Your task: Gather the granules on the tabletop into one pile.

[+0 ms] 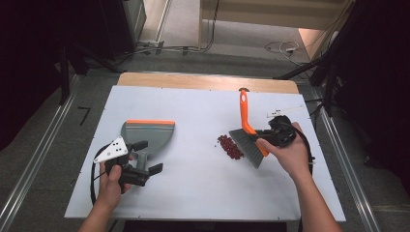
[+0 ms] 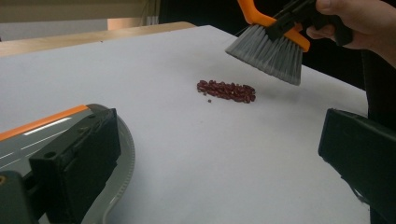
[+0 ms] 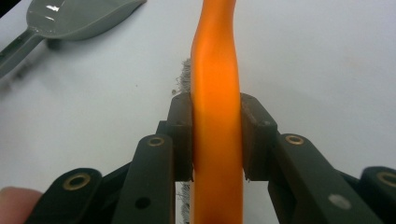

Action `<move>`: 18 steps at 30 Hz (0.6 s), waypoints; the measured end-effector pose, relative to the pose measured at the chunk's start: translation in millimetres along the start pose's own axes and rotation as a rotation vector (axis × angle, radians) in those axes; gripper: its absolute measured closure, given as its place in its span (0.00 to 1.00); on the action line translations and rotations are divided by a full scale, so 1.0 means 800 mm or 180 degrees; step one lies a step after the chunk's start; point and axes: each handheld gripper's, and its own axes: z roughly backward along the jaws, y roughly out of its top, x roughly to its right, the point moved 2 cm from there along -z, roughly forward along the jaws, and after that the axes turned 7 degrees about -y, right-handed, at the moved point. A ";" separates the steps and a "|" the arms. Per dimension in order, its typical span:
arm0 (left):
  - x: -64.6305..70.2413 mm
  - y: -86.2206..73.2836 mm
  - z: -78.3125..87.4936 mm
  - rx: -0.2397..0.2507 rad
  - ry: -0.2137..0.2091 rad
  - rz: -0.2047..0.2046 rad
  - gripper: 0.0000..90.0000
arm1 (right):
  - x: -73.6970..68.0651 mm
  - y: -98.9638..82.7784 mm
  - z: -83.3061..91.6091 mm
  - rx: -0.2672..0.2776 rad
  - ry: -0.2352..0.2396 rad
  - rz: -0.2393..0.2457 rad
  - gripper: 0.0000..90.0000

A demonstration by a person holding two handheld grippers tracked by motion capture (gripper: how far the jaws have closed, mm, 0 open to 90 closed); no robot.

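The right gripper (image 1: 265,135) is squeezing the brush (image 1: 247,133) above the beans (image 1: 229,146). Next: sweeping them left toward the dustpan (image 1: 147,134), where the left gripper (image 1: 145,157) is waiting, jaws wide open.

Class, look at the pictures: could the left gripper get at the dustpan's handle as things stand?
Probably yes. The left gripper is open with its jaws either side of the dustpan handle, and nothing lies between them. Whether the pads touch it already is unclear.
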 end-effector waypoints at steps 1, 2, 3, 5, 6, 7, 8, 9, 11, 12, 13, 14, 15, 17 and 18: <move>0.000 0.000 0.000 0.0003 0.0002 0.0000 0.00 | 0.002 -0.004 0.003 0.0019 -0.0004 -0.0010 0.76; 0.000 0.000 0.000 0.0003 0.0009 -0.0005 0.00 | 0.004 -0.009 0.006 0.0040 -0.0019 -0.0025 0.76; 0.000 0.000 0.001 0.0004 0.0014 -0.0009 0.00 | 0.007 -0.014 0.009 0.0062 -0.0024 -0.0034 0.76; 0.001 0.001 0.001 0.0030 0.0013 0.0000 0.00 | 0.011 -0.024 0.014 0.0104 -0.0018 -0.0074 0.76; 0.001 0.001 0.001 0.0032 0.0018 -0.0001 0.00 | 0.013 -0.029 0.016 0.0124 -0.0013 -0.0083 0.76; 0.001 0.001 0.001 0.0035 0.0021 -0.0003 0.00 | 0.015 -0.034 0.018 0.0137 -0.0015 -0.0092 0.76; 0.001 0.001 0.001 0.0037 0.0027 -0.0001 0.00 | 0.017 -0.038 0.021 0.0148 -0.0019 -0.0102 0.76; 0.001 0.001 0.002 0.0034 0.0030 -0.0007 0.00 | 0.019 -0.043 0.023 0.0159 -0.0033 -0.0109 0.76; 0.001 0.001 0.001 0.0035 0.0031 -0.0012 0.00 | 0.023 -0.051 0.028 0.0176 -0.0039 -0.0135 0.76; 0.001 0.001 0.001 0.0034 0.0033 -0.0015 0.00 | 0.026 -0.055 0.031 0.0186 -0.0037 -0.0130 0.76; 0.001 0.001 0.001 0.0035 0.0035 -0.0018 0.00 | 0.028 -0.058 0.033 0.0199 -0.0047 -0.0139 0.76; 0.001 0.001 0.001 0.0033 0.0032 -0.0017 0.00 | 0.030 -0.061 0.036 0.0212 -0.0050 -0.0152 0.76; 0.001 0.000 0.001 0.0032 0.0033 -0.0019 0.00 | 0.031 -0.065 0.039 0.0236 -0.0048 -0.0185 0.76; 0.001 0.000 0.002 0.0027 0.0043 -0.0026 0.00 | 0.035 -0.073 0.043 0.0258 -0.0058 -0.0214 0.76; 0.001 0.001 0.002 0.0033 0.0045 -0.0029 0.00 | 0.036 -0.077 0.044 0.0255 -0.0053 -0.0213 0.76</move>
